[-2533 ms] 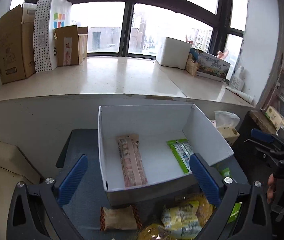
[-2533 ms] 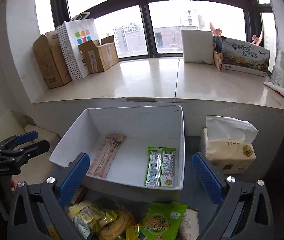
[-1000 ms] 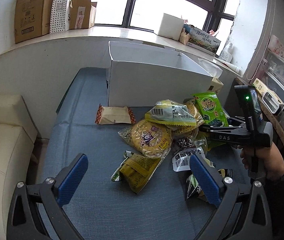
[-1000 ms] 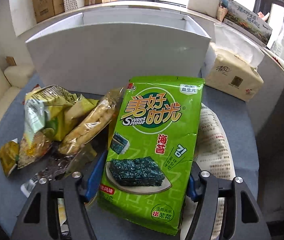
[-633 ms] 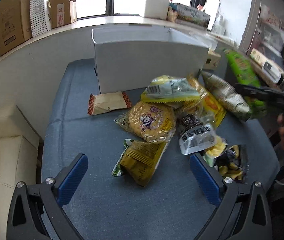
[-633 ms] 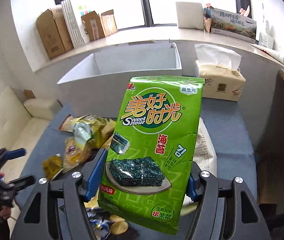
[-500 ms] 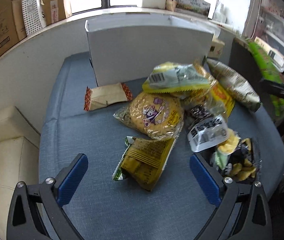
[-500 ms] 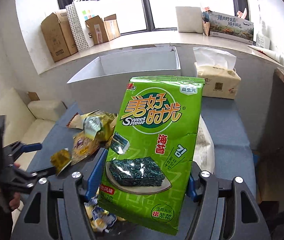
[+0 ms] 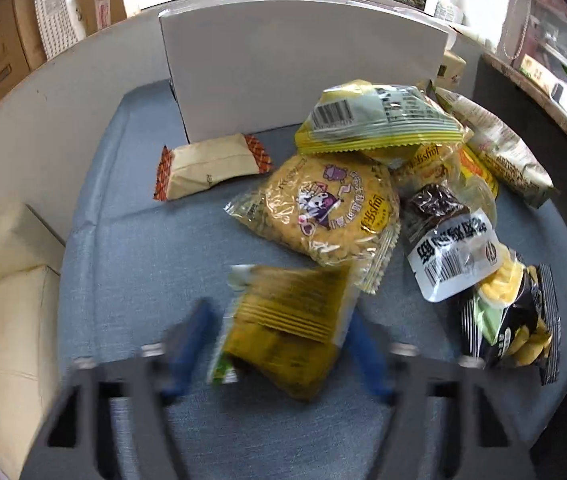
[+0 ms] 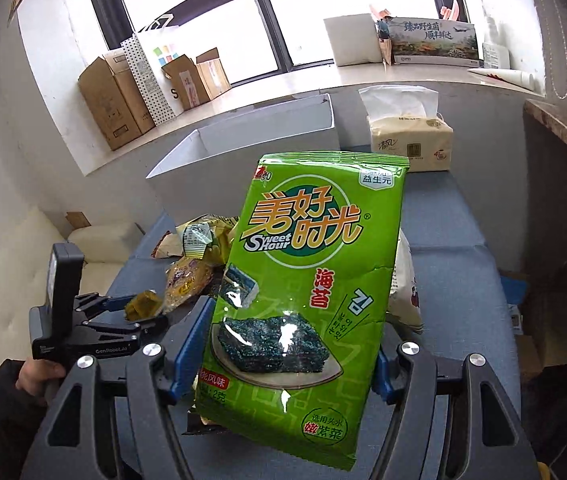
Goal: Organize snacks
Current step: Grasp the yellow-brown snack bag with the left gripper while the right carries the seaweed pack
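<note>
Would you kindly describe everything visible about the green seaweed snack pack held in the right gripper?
The green seaweed pack is a flat, glossy plastic pouch printed with orange Chinese lettering, "Sweet Hour" and a picture of dark seaweed squares on a plate. It stands upright, slightly creased, lifted off the blue cushion, clamped near its lower part between the right gripper's blue pads. Nothing else visibly touches it.

Tissue pack (image 10: 410, 140) beside cardboard boxes (image 10: 115, 100), paper bag (image 10: 151, 72) on windowsill (image 10: 283, 84).
</note>
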### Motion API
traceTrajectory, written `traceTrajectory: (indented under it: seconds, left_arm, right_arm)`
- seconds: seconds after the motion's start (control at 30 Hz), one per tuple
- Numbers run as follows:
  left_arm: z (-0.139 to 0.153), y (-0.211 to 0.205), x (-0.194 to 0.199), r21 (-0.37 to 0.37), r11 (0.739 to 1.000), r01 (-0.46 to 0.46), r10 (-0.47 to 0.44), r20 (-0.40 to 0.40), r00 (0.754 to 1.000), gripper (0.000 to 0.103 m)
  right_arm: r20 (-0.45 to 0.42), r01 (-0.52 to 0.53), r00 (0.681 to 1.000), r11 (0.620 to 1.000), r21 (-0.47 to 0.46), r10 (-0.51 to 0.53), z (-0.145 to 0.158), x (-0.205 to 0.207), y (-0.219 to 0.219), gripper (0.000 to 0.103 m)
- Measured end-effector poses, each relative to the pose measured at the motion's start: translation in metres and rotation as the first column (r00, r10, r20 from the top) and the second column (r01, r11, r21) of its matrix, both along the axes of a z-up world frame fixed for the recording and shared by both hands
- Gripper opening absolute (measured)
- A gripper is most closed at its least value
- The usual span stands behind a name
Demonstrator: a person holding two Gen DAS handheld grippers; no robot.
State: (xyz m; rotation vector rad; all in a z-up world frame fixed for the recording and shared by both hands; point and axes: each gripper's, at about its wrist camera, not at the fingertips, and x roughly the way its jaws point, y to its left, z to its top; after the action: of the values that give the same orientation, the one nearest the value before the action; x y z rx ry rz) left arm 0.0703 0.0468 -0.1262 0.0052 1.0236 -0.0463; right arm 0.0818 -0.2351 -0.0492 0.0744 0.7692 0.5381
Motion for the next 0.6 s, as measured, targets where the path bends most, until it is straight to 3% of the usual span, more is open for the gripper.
traceTrajectory:
  seconds: [0.23, 0.6]
  left_arm:
    - [0.017, 0.009, -0.013, -0.065, 0.998, -0.02, 0.021, 0.017, 1.0, 0.05]
    - [0.103, 0.018, -0.048, -0.138, 0.99, -0.035, 0.061, 0.184, 0.981, 0.05]
  right_arm:
    - [0.006, -0.025, 1.0, 1.0, -0.008, 0.025, -0.002, -0.003, 0.004, 0.072]
    - [0.018, -0.079, 0.997, 0.997, 0.001, 0.079, 0.001, -0.002, 0.017, 0.072]
